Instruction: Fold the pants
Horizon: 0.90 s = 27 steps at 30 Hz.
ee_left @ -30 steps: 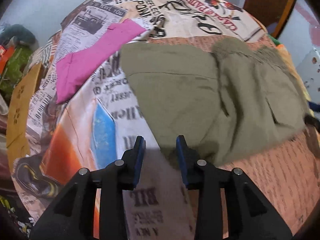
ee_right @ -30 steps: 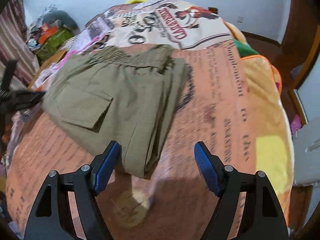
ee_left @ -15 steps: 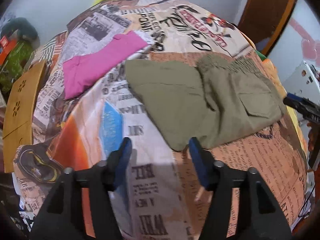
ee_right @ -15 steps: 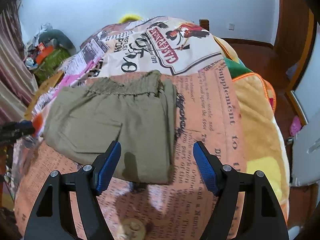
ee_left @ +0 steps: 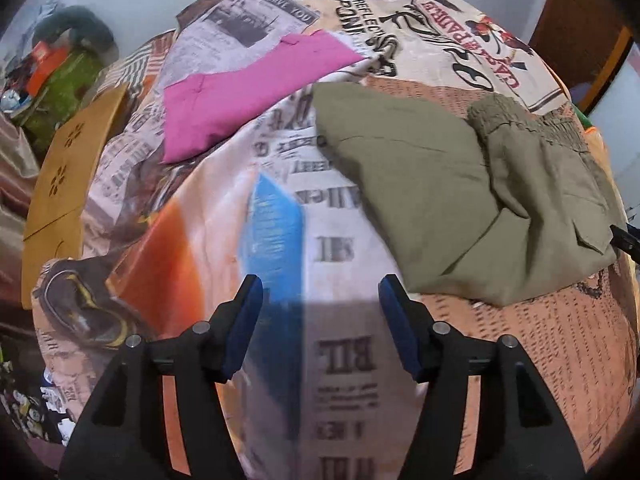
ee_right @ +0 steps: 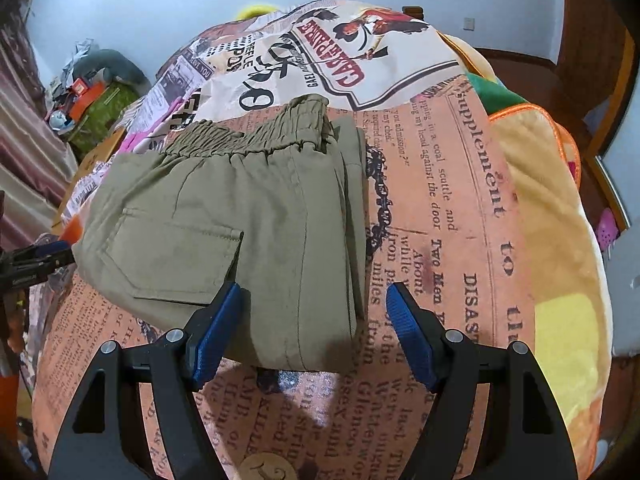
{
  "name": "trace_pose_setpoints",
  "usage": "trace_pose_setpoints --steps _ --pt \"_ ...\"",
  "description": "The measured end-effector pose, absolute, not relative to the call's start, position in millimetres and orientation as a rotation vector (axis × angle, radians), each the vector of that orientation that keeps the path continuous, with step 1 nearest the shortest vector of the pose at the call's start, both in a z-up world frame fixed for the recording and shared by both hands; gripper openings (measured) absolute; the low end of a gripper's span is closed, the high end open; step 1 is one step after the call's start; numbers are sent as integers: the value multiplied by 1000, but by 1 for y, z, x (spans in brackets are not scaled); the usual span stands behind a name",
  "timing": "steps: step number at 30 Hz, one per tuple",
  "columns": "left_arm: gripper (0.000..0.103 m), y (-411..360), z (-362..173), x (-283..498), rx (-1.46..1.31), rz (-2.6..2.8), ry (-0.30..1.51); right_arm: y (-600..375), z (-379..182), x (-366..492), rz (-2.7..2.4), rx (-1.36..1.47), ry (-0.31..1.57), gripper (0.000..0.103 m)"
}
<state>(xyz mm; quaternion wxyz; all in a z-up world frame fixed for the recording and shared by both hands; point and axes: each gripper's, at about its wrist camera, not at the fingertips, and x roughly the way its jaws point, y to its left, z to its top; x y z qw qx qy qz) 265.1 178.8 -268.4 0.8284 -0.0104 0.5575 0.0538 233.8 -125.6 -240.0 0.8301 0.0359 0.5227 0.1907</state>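
Note:
Olive green pants (ee_left: pixel 440 200) lie folded on the newspaper-print bedcover (ee_left: pixel 344 360), elastic waistband at the far side, a flap pocket (ee_right: pixel 172 256) on top. My left gripper (ee_left: pixel 320 320) hangs open over bare bedcover, just left of the pants' near corner, with nothing between its fingers. My right gripper (ee_right: pixel 316 328) is open above the pants' (ee_right: pixel 260 208) near right corner; the cloth lies under the gap and the pads do not press it. The left gripper's tip (ee_right: pixel 36 256) shows at the pants' left edge in the right wrist view.
A pink garment (ee_left: pixel 248 92) lies on the bed beyond the left gripper. A brown board (ee_left: pixel 68 172) and a green bag (ee_left: pixel 68 84) stand past the bed's left side. A yellow-orange blanket (ee_right: pixel 560 240) covers the bed's right side, with a wooden door frame (ee_right: pixel 600 40) behind.
My left gripper has opened wider and drawn back to the left, off the pants' edge. The pants lie flatter. My right gripper stays open over the near corner.

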Motion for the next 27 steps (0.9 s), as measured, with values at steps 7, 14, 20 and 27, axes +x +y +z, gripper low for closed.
trace_pose_setpoints --steps 7,14,20,27 --pt "61 166 -239 260 -69 28 1111 -126 -229 234 411 95 1078 71" --pt "61 115 -233 277 -94 -107 1088 -113 -205 236 453 88 1002 71" --pt "50 65 -221 301 -70 -190 1037 -94 -192 242 489 48 946 71" --pt "28 40 -259 331 -4 -178 1113 -82 -193 256 531 19 939 69"
